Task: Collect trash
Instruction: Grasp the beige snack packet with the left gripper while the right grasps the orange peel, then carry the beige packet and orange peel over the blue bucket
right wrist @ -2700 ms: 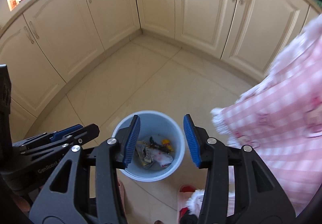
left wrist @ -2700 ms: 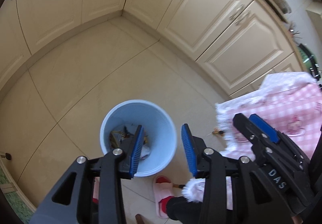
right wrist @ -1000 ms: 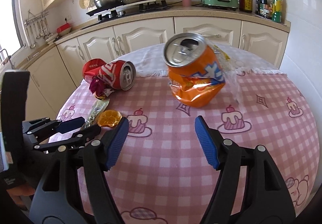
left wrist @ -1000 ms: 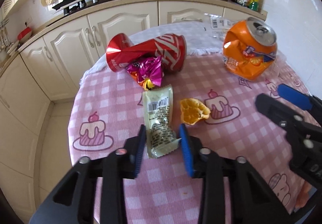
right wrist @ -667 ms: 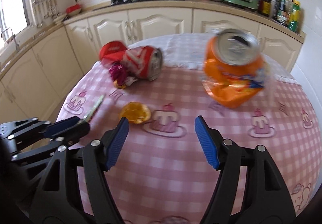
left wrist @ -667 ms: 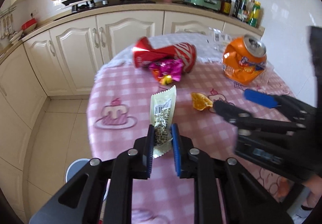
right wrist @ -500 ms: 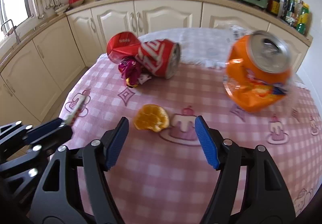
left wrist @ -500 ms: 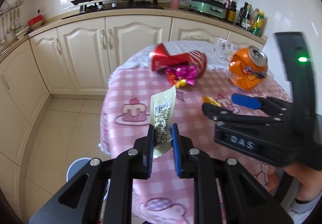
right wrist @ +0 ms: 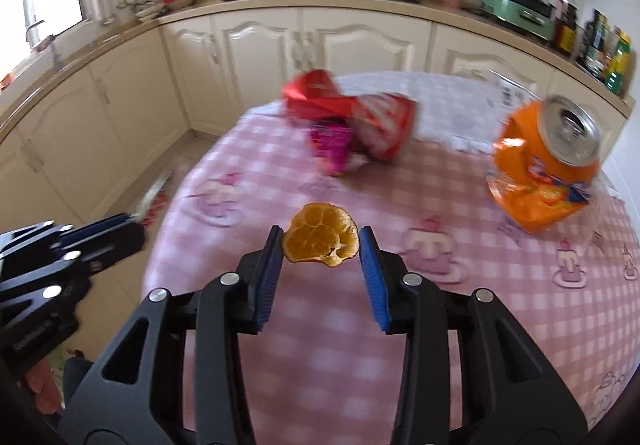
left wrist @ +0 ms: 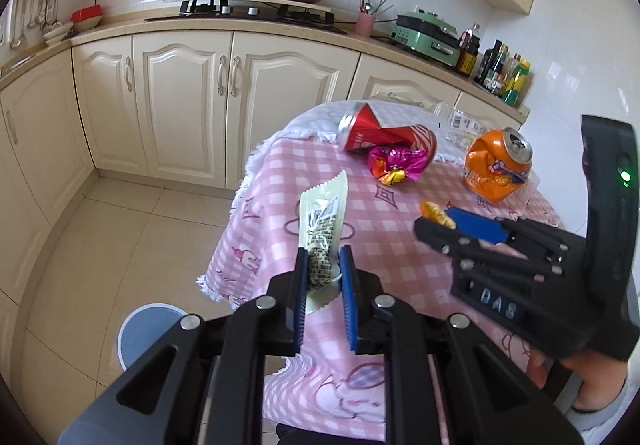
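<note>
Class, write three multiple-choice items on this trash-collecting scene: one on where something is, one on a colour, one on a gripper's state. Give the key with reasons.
1. Where is the blue bin?
A. on the table
B. on the floor beside the table
C. on the counter

2. What colour is the upright crushed can?
A. green
B. orange
C. blue

3. What is the left gripper doing?
A. hanging open
B. gripping the red can
C. clamped on the snack wrapper

Key: 1 B, it stands on the tiles below the tablecloth edge; 2 B, its crumpled body is orange; 3 C, the wrapper's lower end sits pinched between both pads.
</note>
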`<act>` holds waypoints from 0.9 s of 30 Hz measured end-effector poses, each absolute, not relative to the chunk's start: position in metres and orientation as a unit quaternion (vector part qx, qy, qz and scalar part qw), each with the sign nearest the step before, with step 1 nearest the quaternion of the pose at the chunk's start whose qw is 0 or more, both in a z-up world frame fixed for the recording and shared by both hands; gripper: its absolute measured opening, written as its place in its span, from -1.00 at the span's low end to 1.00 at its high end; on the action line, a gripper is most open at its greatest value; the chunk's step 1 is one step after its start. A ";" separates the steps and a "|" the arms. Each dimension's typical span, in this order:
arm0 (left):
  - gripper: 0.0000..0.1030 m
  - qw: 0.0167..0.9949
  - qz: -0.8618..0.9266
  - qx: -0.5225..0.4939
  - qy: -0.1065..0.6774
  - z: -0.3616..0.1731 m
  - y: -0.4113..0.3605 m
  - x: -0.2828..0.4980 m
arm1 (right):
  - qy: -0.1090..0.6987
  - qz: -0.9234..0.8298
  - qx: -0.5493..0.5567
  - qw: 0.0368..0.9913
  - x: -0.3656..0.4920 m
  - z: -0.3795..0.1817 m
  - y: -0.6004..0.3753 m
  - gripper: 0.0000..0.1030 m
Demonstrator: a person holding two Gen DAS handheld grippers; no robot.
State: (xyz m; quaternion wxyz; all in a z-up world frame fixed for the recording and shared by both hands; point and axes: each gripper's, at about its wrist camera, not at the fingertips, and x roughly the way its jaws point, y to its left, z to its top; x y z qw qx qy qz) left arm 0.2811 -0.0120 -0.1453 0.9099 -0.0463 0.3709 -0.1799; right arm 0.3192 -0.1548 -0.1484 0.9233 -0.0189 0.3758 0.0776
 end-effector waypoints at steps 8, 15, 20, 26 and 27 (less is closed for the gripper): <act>-0.72 0.915 -0.131 -0.086 0.371 -0.158 0.063 0.273 | 0.368 0.161 -0.055 0.914 0.316 -0.157 -0.051 -0.26; -0.72 0.907 -0.070 -0.126 0.395 -0.197 0.141 0.278 | 0.401 0.211 -0.073 0.889 0.335 -0.195 0.026 -0.26; -0.72 0.890 -0.035 -0.156 0.427 -0.243 0.188 0.291 | 0.434 0.222 -0.085 0.869 0.357 -0.238 0.068 -0.26; -0.71 0.863 -0.007 -0.187 0.469 -0.306 0.230 0.314 | 0.476 0.224 -0.083 0.847 0.385 -0.291 0.100 -0.26; -0.71 0.859 -0.004 -0.193 0.475 -0.317 0.237 0.318 | 0.481 0.225 -0.082 0.843 0.388 -0.298 0.105 -0.26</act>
